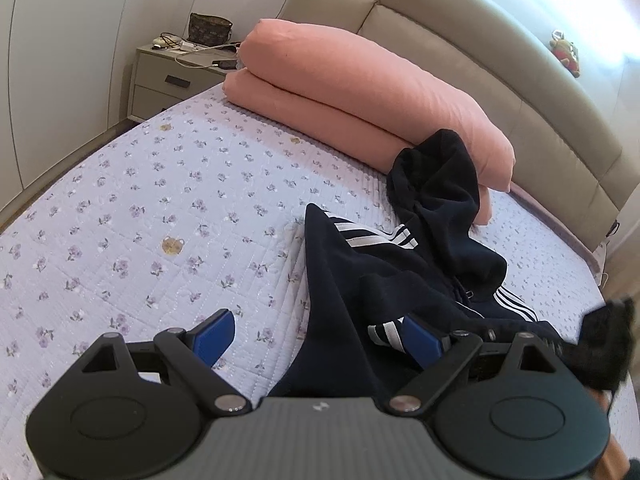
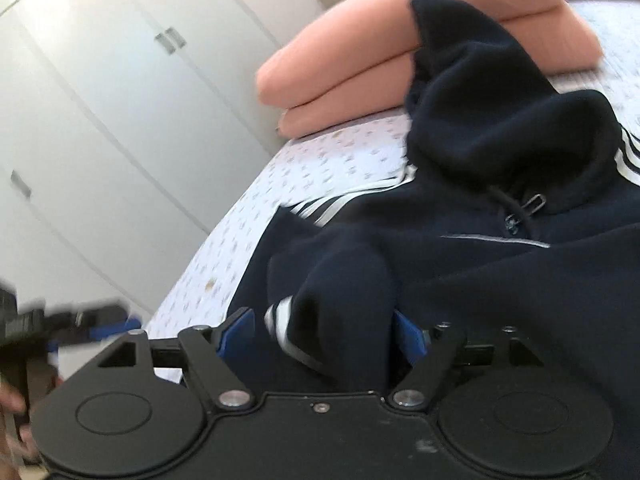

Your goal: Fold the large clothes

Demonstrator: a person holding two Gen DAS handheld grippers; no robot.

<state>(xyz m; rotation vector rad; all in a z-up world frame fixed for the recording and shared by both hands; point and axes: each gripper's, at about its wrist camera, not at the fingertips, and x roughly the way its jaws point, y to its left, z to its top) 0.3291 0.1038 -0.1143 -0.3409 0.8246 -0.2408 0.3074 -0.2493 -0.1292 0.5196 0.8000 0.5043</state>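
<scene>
Left wrist view: the left gripper point(image 1: 316, 336) hung low over the bed point(image 1: 132, 216), its blue fingers point(image 1: 212, 336) spread wide apart; a fold of the navy hoodie point(image 1: 400, 264) ran up between them, yet the left pad stood clear of the cloth over bare quilt, and the right pad was half buried behind a striped cuff, so contact there was hard to judge; the hoodie lay crumpled on the right part of the bed, its hood propped against the folded pink duvet point(image 1: 360, 96) by the headboard point(image 1: 500, 60); its lower hem was hidden under the gripper body; at the right edge a dark blurred shape, cut off by the frame, could not be made out; the quilt to the left lay open as far as the bed's near edge, with a nightstand point(image 1: 172, 76) beyond the corner.

Right wrist view: motion blur softened everything; the right gripper point(image 2: 324, 340) had a bunched sleeve with white stripes between its fingers point(image 2: 240, 336), the jaws partly closed around it, though whether the pads truly pinched it I could not tell; the hoodie point(image 2: 500, 240) filled the right half and ran out of frame; the duvet point(image 2: 360, 64) sat behind the hood; bare quilt point(image 2: 340, 160) stretched left to the bed's edge, beside the wardrobe point(image 2: 120, 100); the other gripper point(image 2: 72, 320) showed only as a dark smear at the far left.
</scene>
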